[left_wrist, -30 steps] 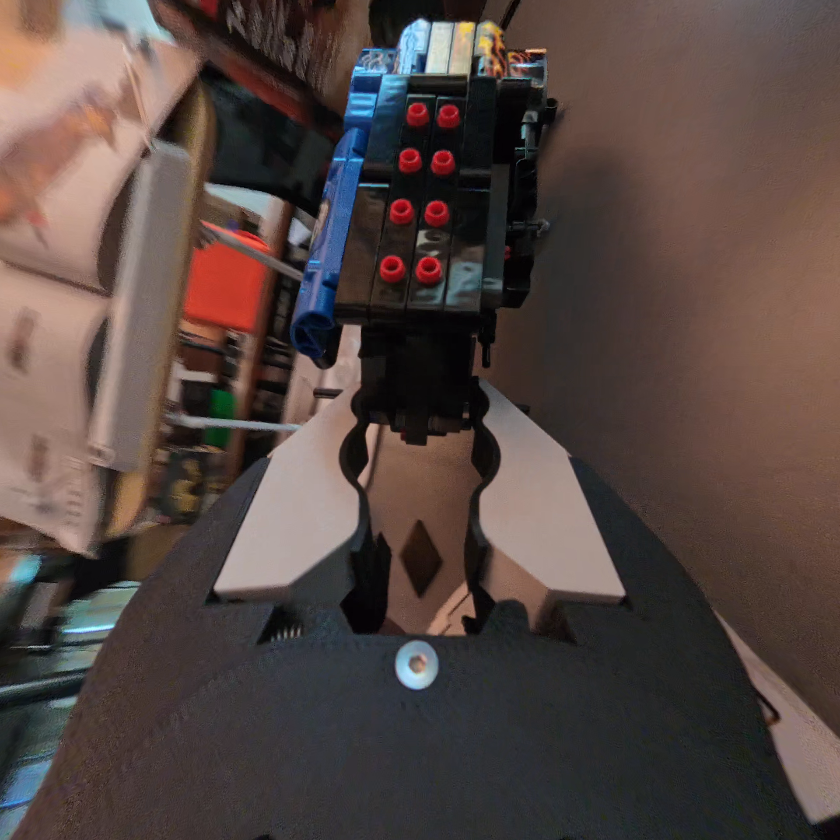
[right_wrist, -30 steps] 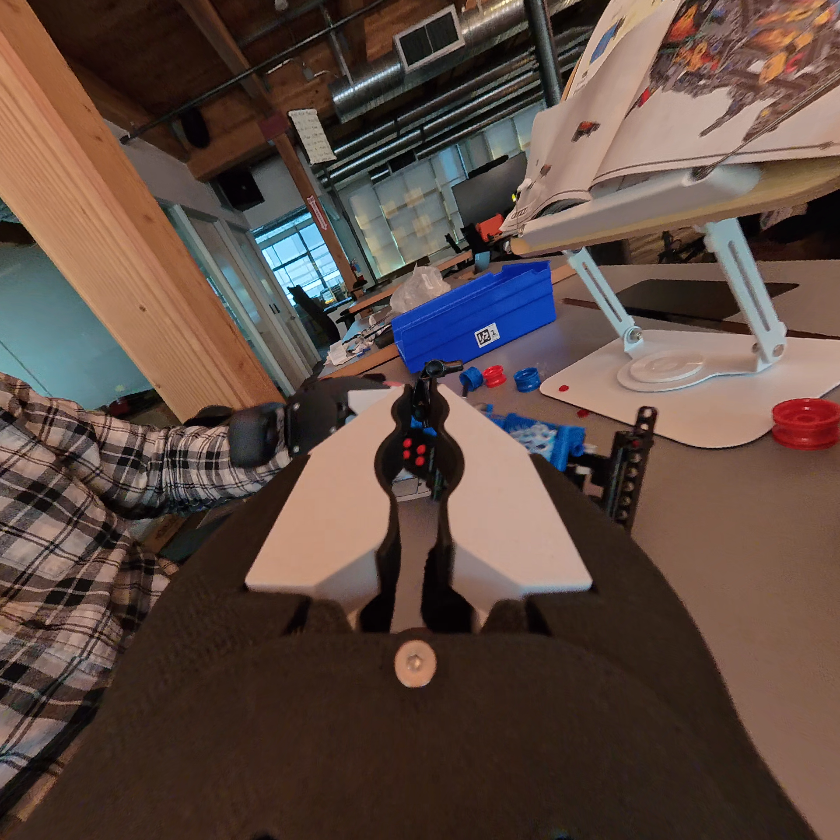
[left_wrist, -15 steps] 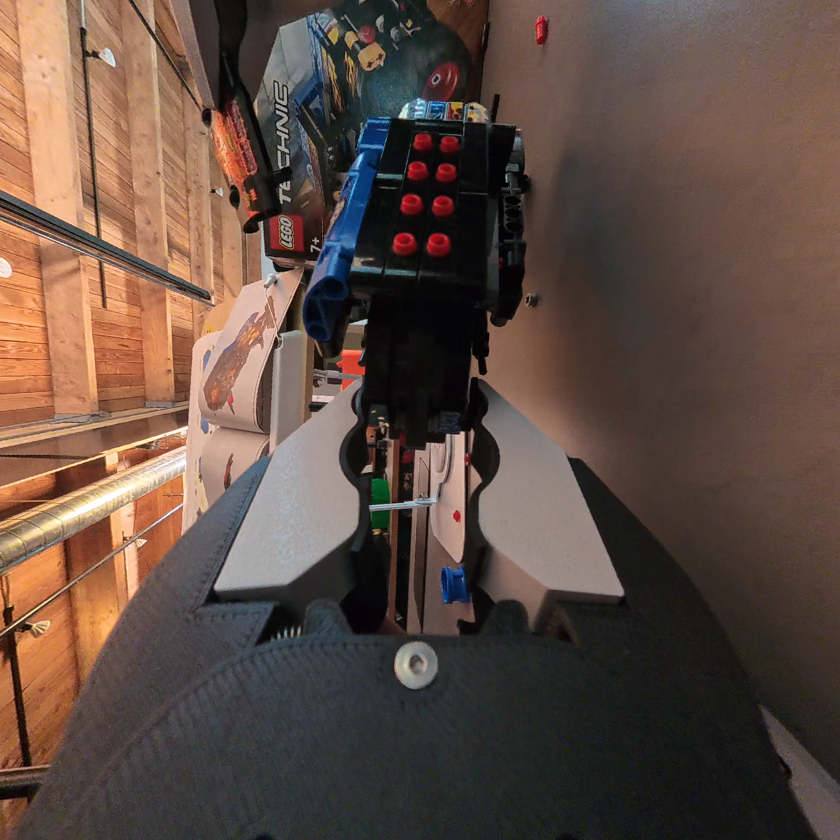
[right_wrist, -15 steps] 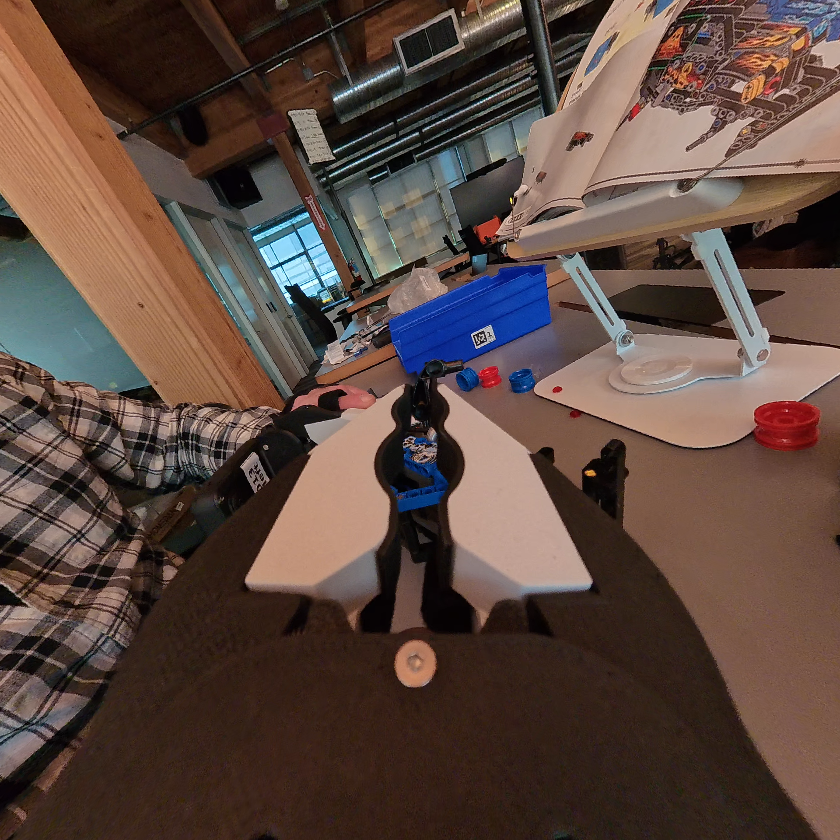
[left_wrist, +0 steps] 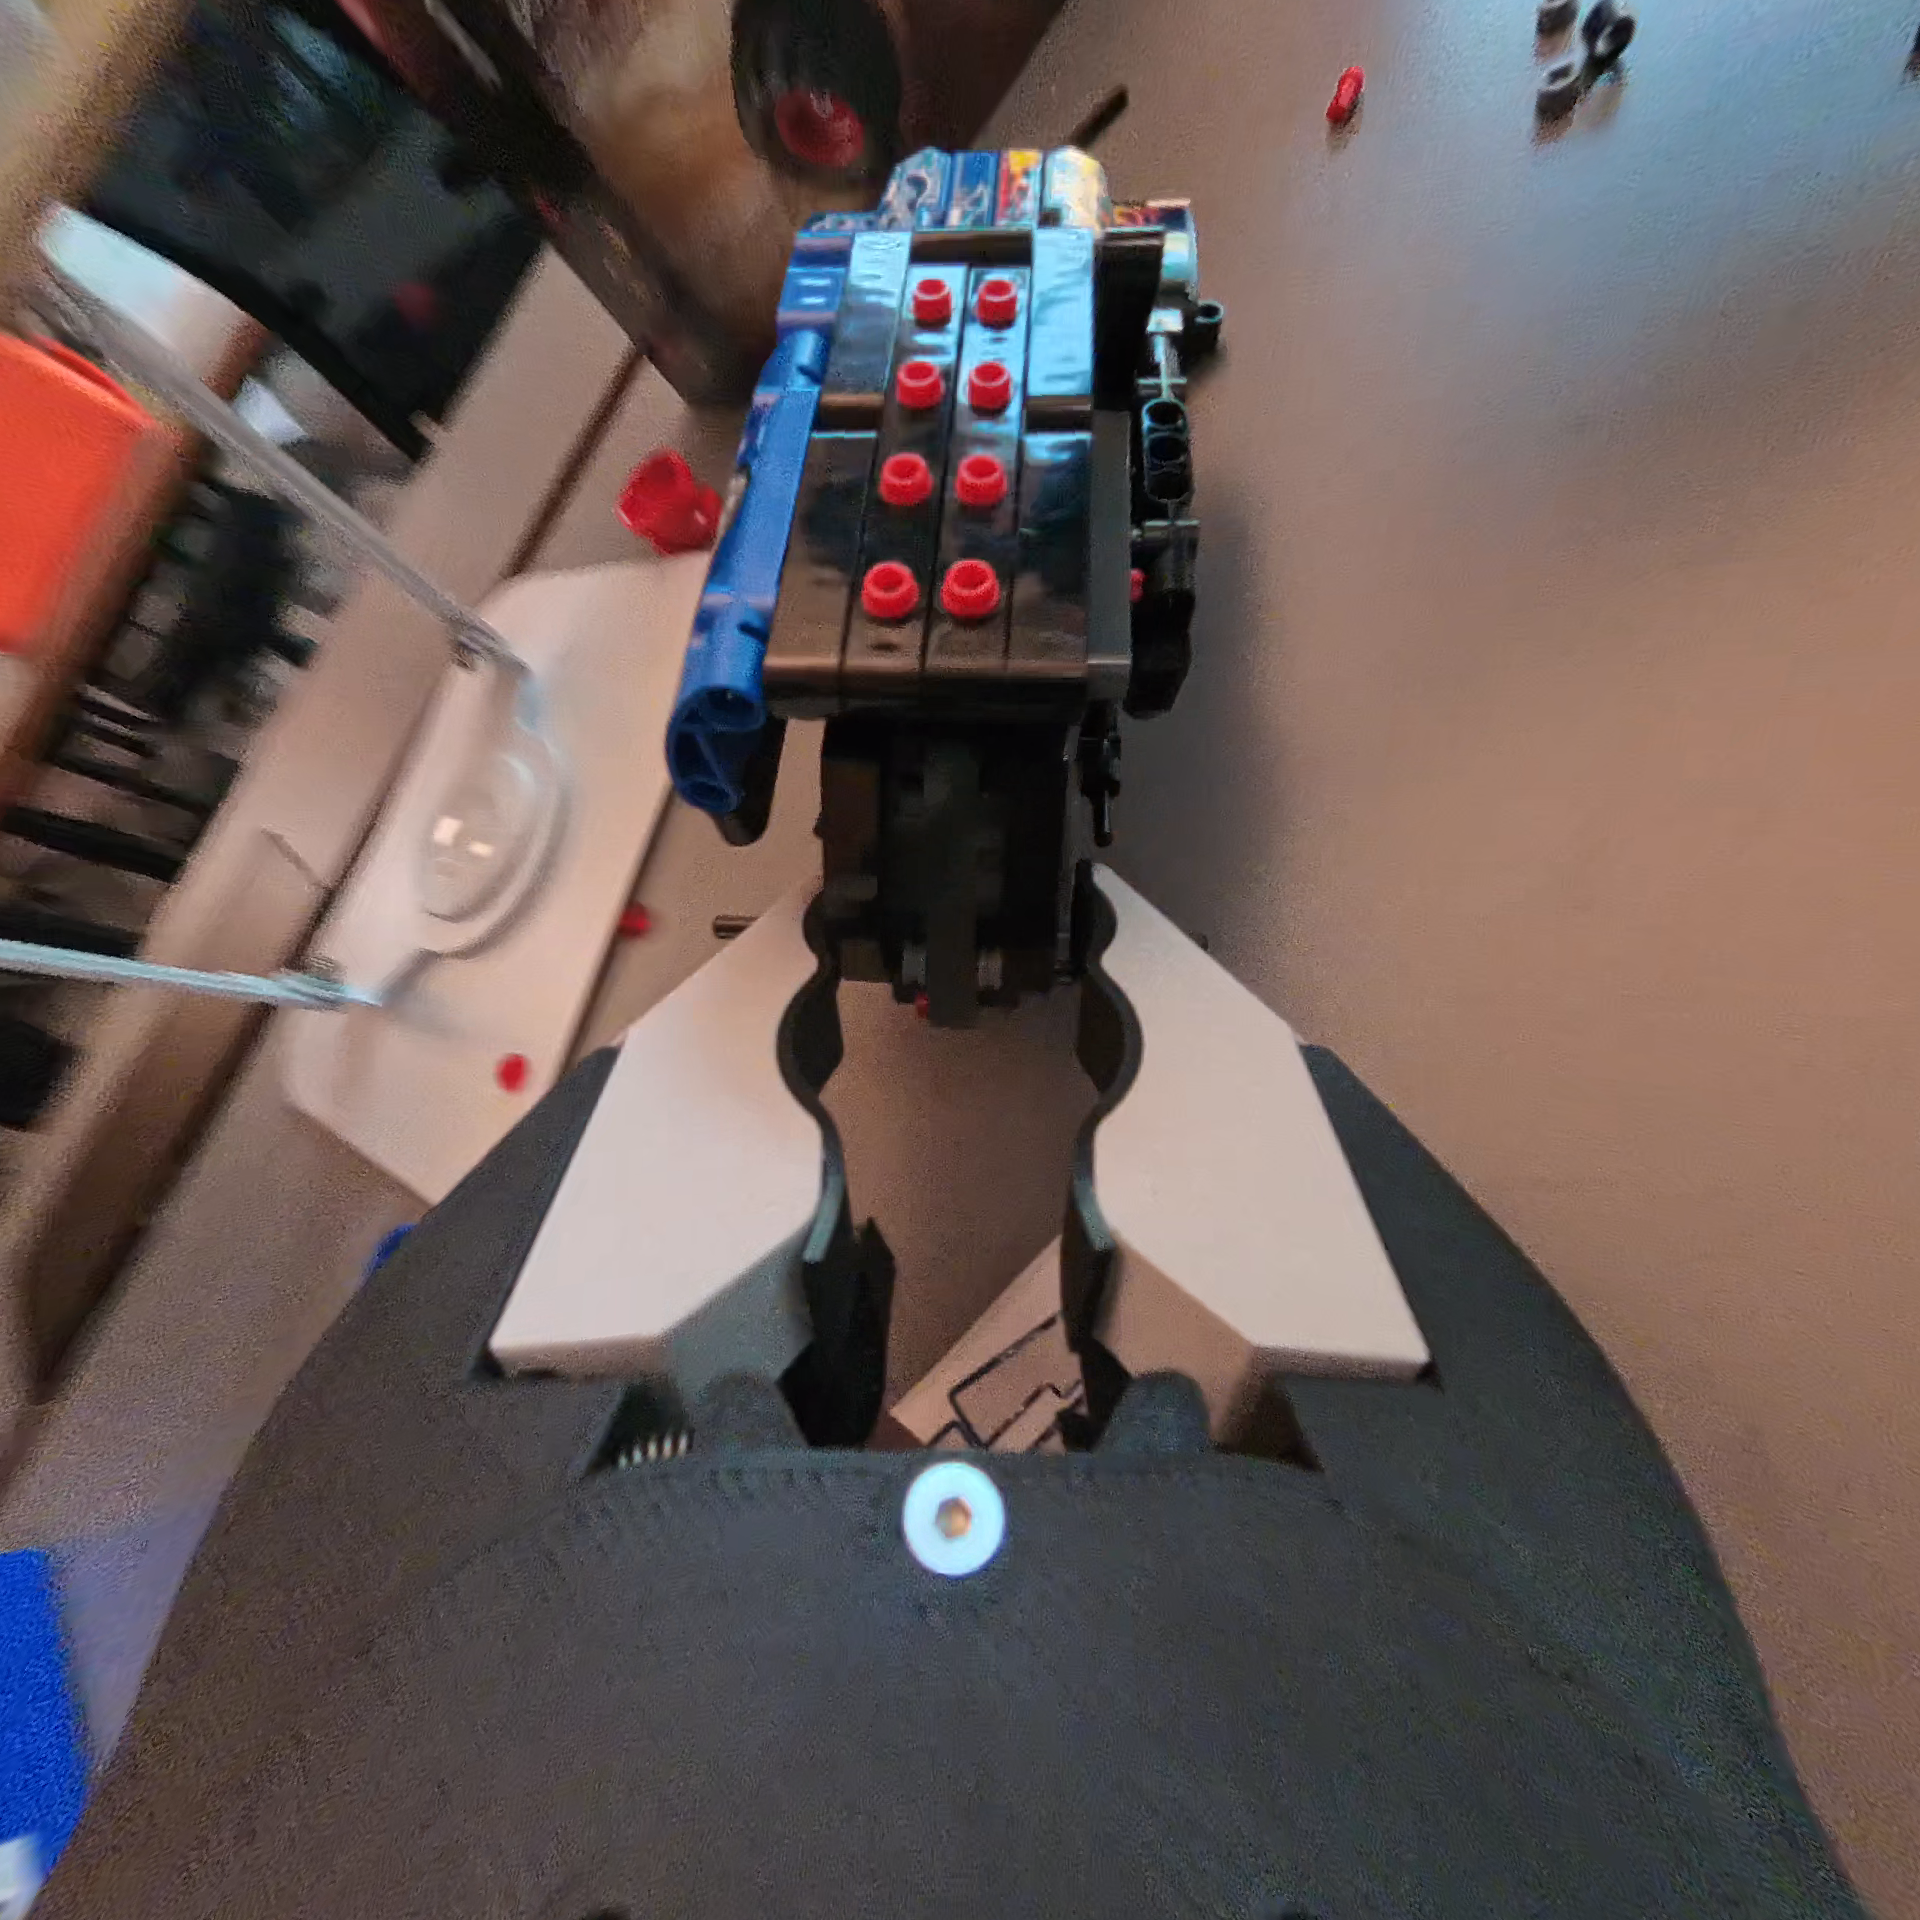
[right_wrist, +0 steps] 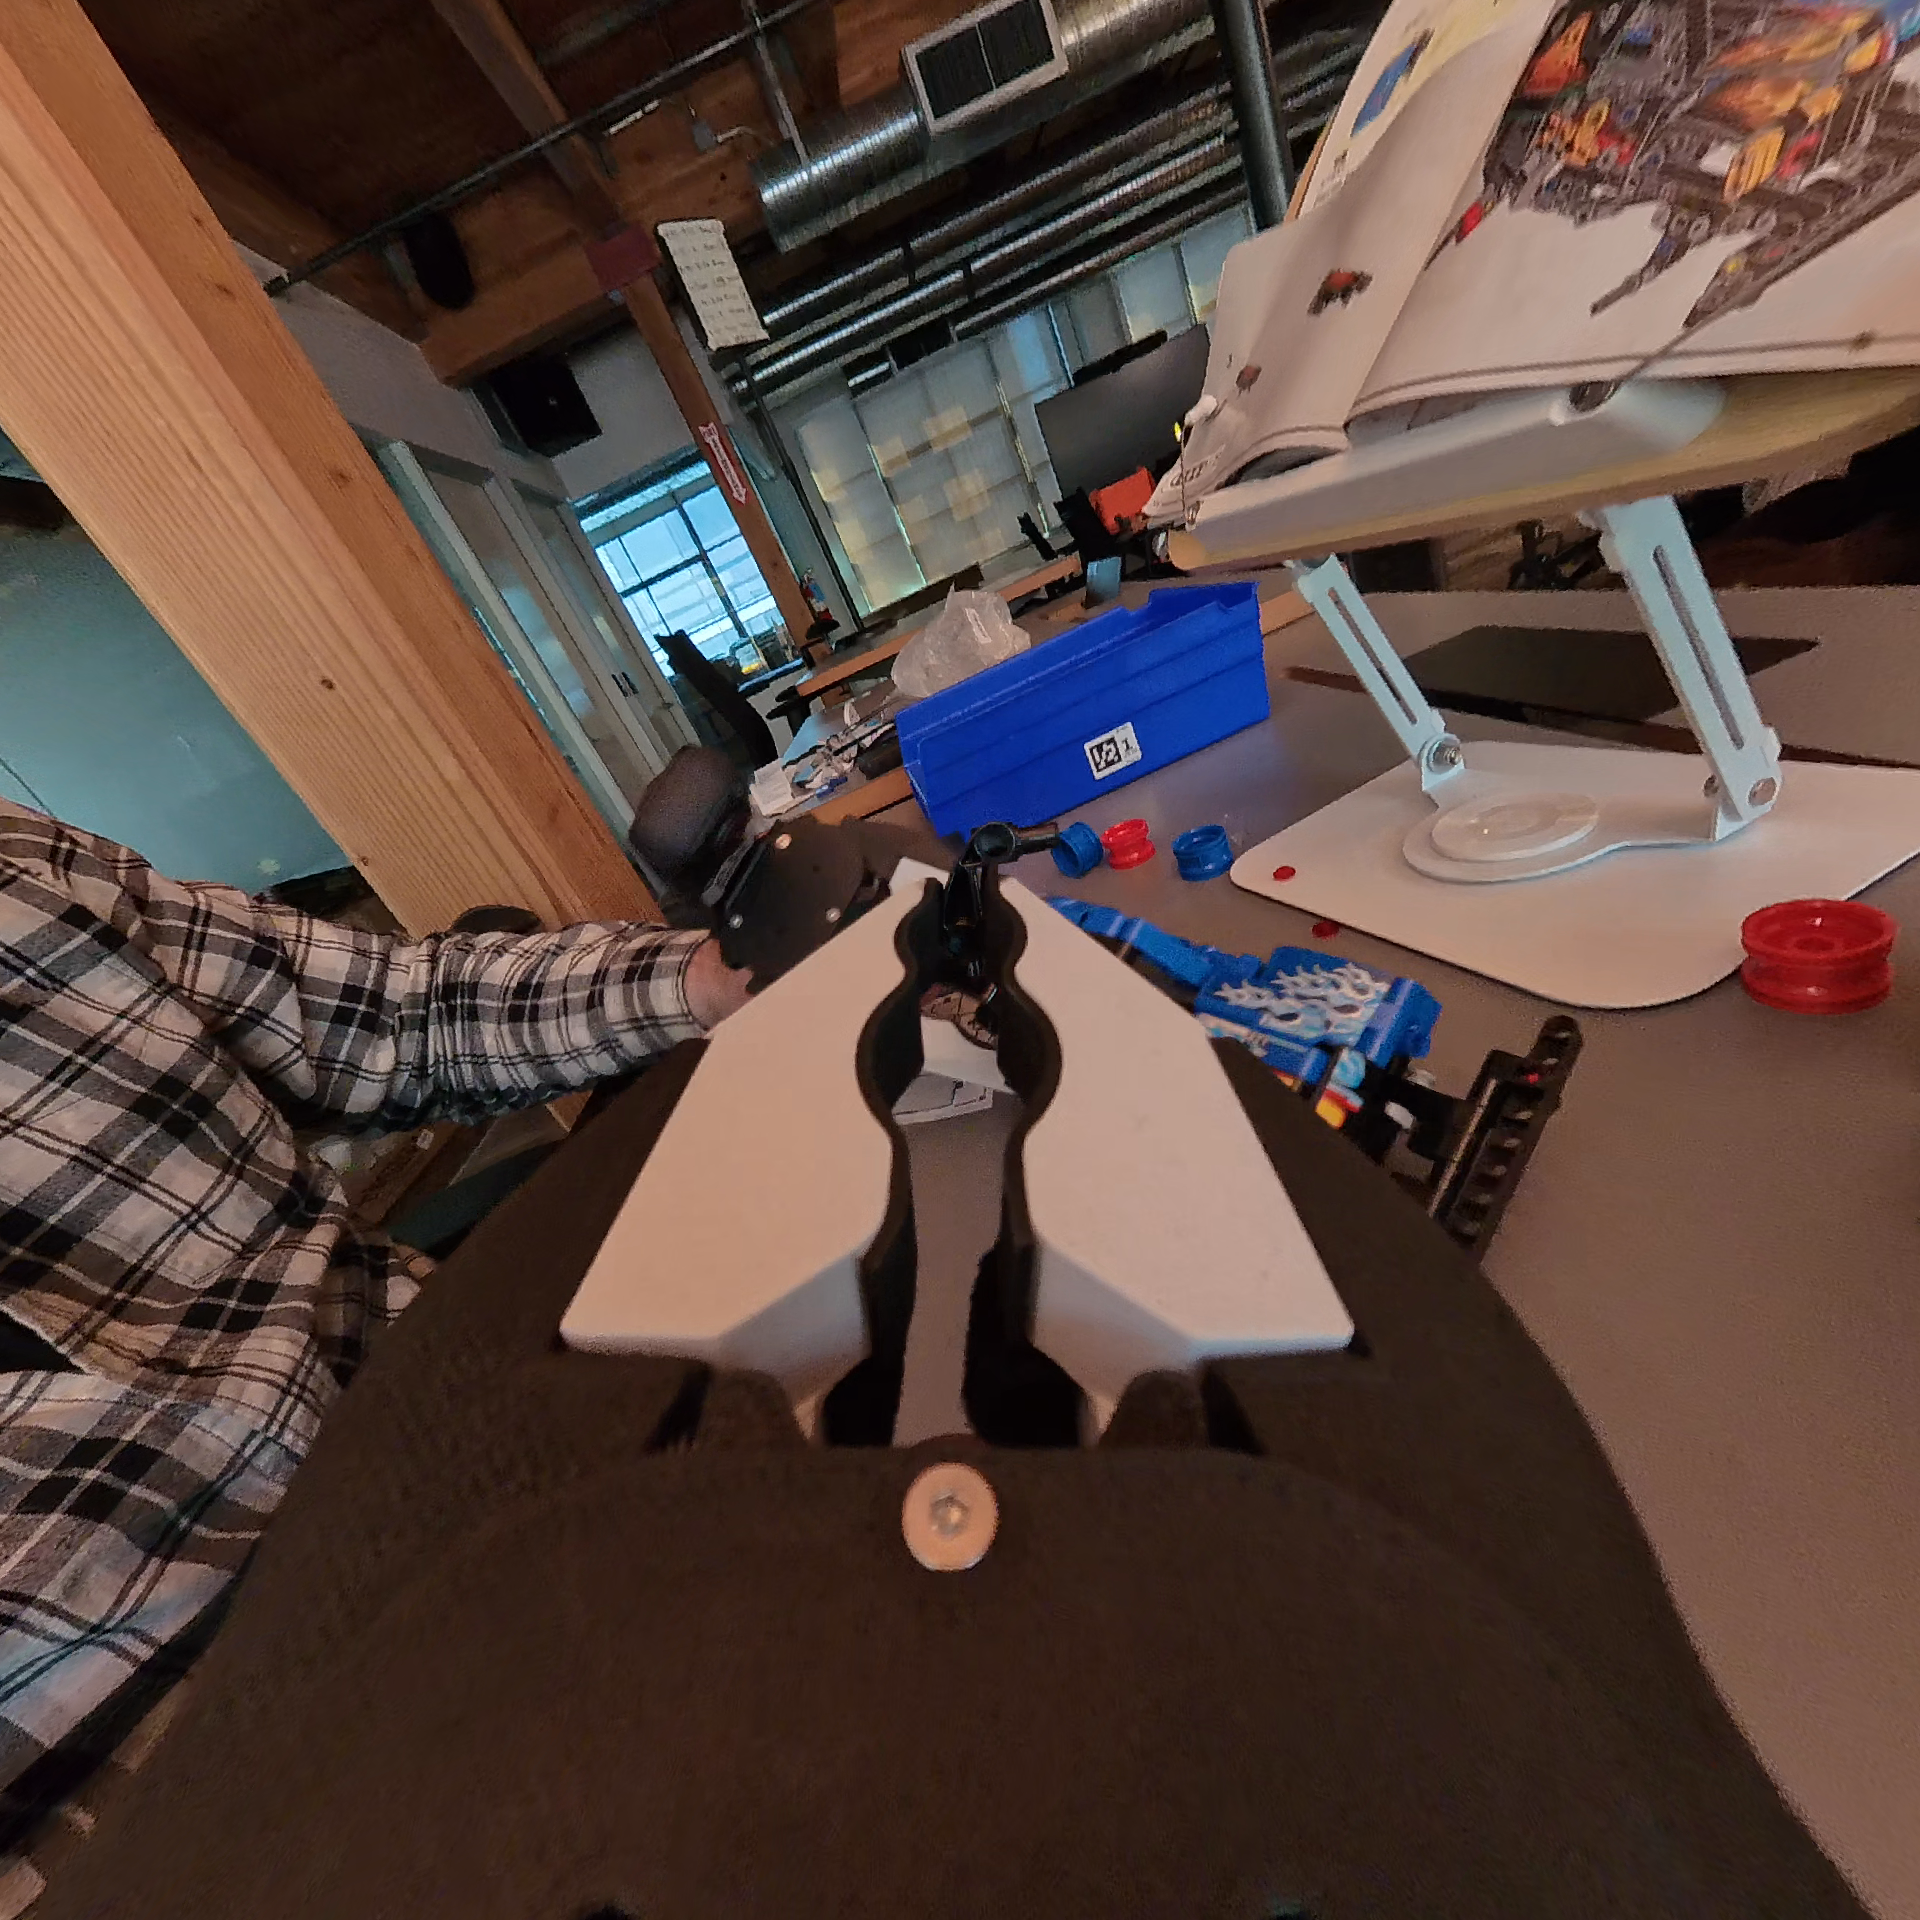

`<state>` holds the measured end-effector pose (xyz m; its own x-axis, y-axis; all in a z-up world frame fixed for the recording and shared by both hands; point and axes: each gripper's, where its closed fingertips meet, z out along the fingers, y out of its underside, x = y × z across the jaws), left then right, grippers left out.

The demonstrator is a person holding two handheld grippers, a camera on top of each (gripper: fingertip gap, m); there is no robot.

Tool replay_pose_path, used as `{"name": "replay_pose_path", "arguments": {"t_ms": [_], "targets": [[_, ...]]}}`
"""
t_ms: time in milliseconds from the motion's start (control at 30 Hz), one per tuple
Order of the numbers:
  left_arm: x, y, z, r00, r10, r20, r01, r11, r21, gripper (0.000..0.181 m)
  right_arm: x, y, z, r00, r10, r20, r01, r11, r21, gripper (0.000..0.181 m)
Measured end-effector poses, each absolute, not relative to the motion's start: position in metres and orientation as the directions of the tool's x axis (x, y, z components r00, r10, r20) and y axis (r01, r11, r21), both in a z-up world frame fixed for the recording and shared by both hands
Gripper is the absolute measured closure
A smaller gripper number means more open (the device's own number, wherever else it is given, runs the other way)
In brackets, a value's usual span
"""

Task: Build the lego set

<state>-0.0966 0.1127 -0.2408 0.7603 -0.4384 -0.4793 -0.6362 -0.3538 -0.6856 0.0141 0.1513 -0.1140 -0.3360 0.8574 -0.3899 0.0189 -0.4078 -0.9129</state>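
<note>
Left gripper (left_wrist: 951, 935) was clamped on the black rear end of the lego truck assembly (left_wrist: 956, 468). The assembly pointed straight away from the camera above the grey table (left_wrist: 1558, 831), black plates uppermost with eight red studs (left_wrist: 940, 478) in two rows. A blue beam (left_wrist: 748, 592) ran along its left side. A black pin-and-connector stack (left_wrist: 1169, 457) ran along its right.

Right gripper (right_wrist: 961, 914) was clenched on a small black lego connector piece (right_wrist: 982, 862), which stuck out past the fingertips with a ball end turned to the right. From this view the assembly lay low over the table just right of the fingers: blue panels with white flame print (right_wrist: 1309, 997), and a black toothed beam (right_wrist: 1507, 1122) at its near end.

A person's plaid sleeve (right_wrist: 312, 1039) reached in from the left, toward the left gripper.

On the table beyond:
- blue bin (right_wrist: 1081, 707)
- two blue rims (right_wrist: 1075, 847) and a red rim (right_wrist: 1127, 842) between them
- a larger red wheel hub (right_wrist: 1813, 956), by the white base of the book stand (right_wrist: 1558, 862)
- open instruction booklet (right_wrist: 1558, 208) resting on the stand

Left wrist view showed a red hub (left_wrist: 665, 504) and small loose red bits, blurred.
</note>
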Motion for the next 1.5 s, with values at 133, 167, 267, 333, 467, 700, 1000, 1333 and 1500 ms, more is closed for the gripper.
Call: {"name": "replay_pose_path", "arguments": {"t_ms": [133, 167, 267, 333, 467, 700, 1000, 1333, 1500], "targets": [[-0.097, 0.112, -0.249, 0.825, -0.484, -0.293, -0.517, -0.435, -0.738, 0.139, 0.010, 0.146, -0.123, -0.343, 0.841, -0.418, 0.073, -0.420, -0.905, 0.176], [-0.096, 0.112, -0.251, 0.837, -0.487, -0.249, -0.486, -0.453, -0.747, 0.139, 0.008, 0.144, -0.126, -0.342, 0.838, -0.425, 0.089, -0.422, -0.902, 0.176], [-0.091, 0.109, -0.254, 0.846, -0.505, -0.168, -0.441, -0.487, -0.754, 0.138, 0.005, 0.137, -0.131, -0.350, 0.830, -0.433, 0.129, -0.416, -0.900, 0.176], [-0.089, 0.107, -0.255, 0.845, -0.515, -0.145, -0.430, -0.492, -0.757, 0.137, 0.004, 0.133, -0.133, -0.356, 0.823, -0.442, 0.154, -0.415, -0.897, 0.176], [-0.091, 0.101, -0.241, 0.851, -0.518, -0.087, -0.373, -0.480, -0.794, 0.121, 0.003, 0.123, -0.140, -0.366, 0.810, -0.458, 0.209, -0.408, -0.889, 0.176], [-0.056, 0.070, -0.160, 0.763, -0.647, -0.012, -0.259, -0.288, -0.922, 0.124, -0.002, 0.076, -0.149, -0.467, 0.832, -0.300, 0.324, -0.154, -0.933, 0.176], [-0.004, 0.039, -0.165, 0.578, -0.815, 0.037, -0.304, -0.258, -0.917, 0.162, -0.009, 0.026, -0.160, -0.554, 0.820, -0.147, 0.408, 0.114, -0.906, 0.176], [0.005, 0.028, -0.174, 0.541, -0.828, 0.146, -0.222, -0.308, -0.925, 0.174, -0.012, 0.020, -0.151, -0.550, 0.820, -0.160, 0.417, 0.104, -0.903, 0.175], [-0.006, 0.030, -0.158, 0.533, -0.807, 0.253, -0.056, -0.332, -0.942, 0.174, -0.003, 0.054, -0.157, -0.314, 0.941, -0.126, 0.508, 0.055, -0.860, 0.151]]}}
